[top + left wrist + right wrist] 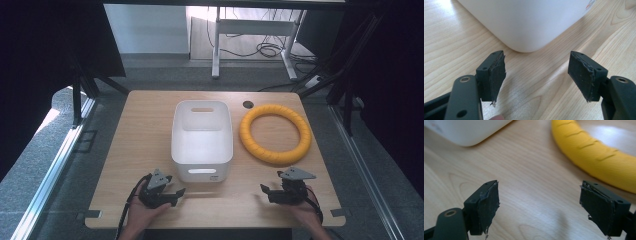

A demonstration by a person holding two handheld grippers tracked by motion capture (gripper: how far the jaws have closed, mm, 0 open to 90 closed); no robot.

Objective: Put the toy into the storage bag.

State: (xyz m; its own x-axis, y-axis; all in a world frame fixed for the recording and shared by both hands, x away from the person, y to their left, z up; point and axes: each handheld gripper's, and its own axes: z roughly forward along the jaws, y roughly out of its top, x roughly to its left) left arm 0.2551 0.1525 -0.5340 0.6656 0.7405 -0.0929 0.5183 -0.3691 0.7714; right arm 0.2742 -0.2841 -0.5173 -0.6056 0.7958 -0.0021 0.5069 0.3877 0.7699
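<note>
— On the wooden table point(145, 130), what's nearest the grippers?
— A white bin point(202, 139), mid-table, and a yellow ring point(275, 134) just right of it.
— And the hands?
— Low at the near edge. Left gripper point(176, 194) and right gripper point(266, 192) point inward, jaws apart, holding nothing.

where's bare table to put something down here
Widest bare patch: left of the white bin, out to the table edge. A strip also runs along the near edge between the left gripper and right gripper. Right of the bin it is crowded by the yellow ring.
</note>
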